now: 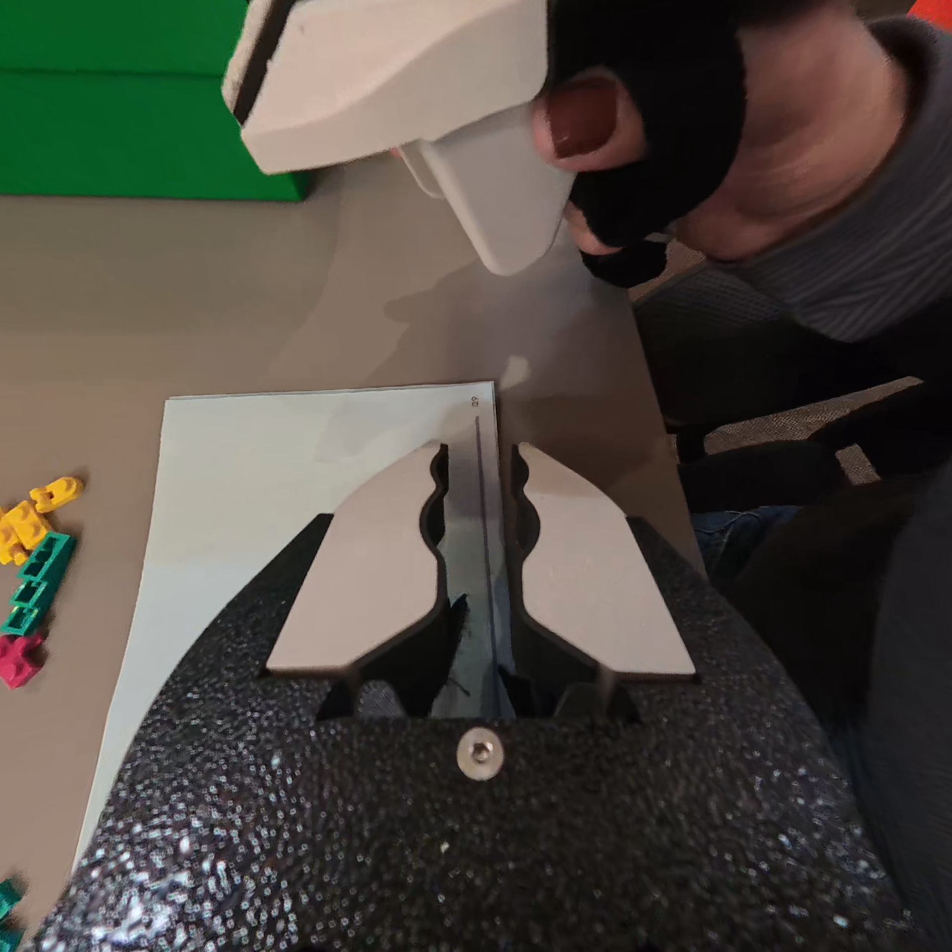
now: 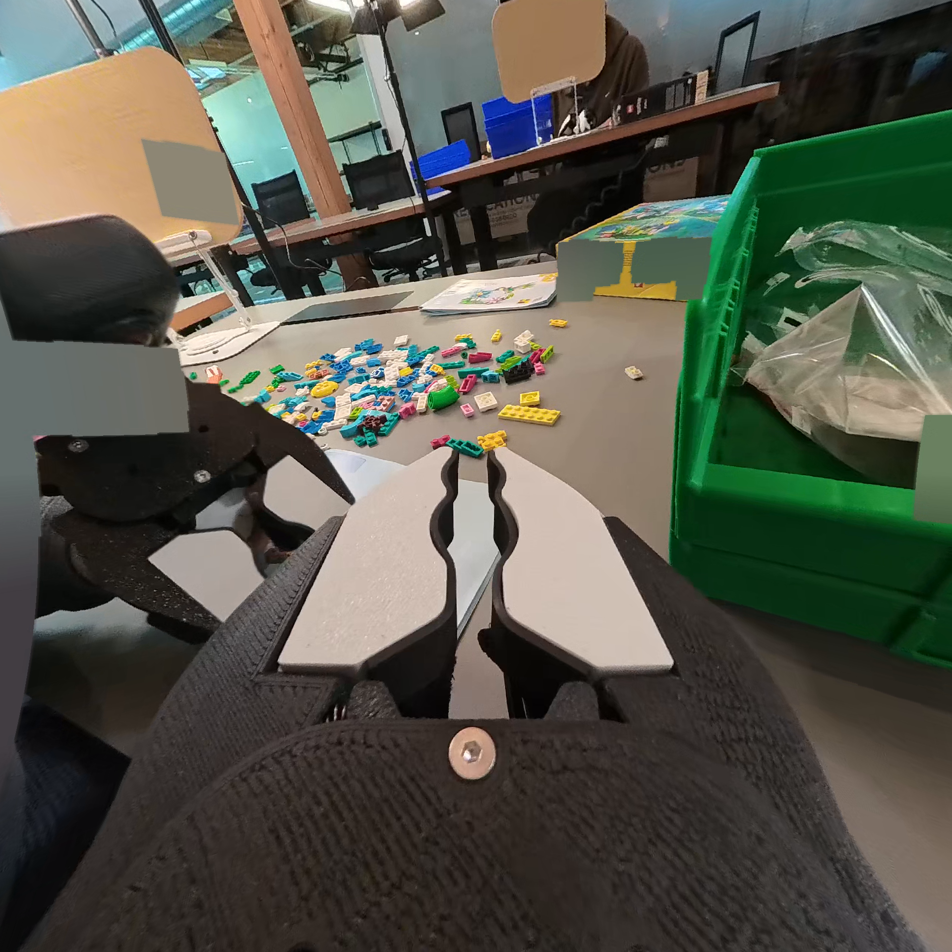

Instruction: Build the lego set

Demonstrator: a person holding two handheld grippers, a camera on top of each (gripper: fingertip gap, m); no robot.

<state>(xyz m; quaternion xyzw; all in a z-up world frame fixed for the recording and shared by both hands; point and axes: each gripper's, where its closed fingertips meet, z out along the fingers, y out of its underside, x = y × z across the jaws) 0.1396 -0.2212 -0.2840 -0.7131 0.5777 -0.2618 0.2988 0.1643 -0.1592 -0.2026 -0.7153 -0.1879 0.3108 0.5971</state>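
My left gripper [image 1: 479, 448] is open and empty, with its pale fingers over a pale blue instruction page [image 1: 288, 494] on the grey table. A small built piece of yellow, teal and magenta bricks [image 1: 36, 556] lies to the left of the page. My right gripper [image 2: 473, 454] is empty with its jaws a narrow gap apart, low over the same page [image 2: 471, 546]. The built piece [image 2: 471, 443] lies just beyond its tips. A large scatter of loose coloured bricks [image 2: 402, 381] lies farther back. The right gripper's pale housing [image 1: 391, 87], held by a gloved hand, hangs above the page.
A green bin [image 2: 772, 541] holding clear plastic bags [image 2: 850, 350] stands close on the right. A yellow plate [image 2: 530, 413], a booklet [image 2: 489, 296] and the set's box [image 2: 644, 232] lie beyond. The left gripper's black body [image 2: 154, 489] is at the left. The table edge [image 1: 664, 412] is to the right of the page. Spacing between my two grippers at the tips: around 10 cm.
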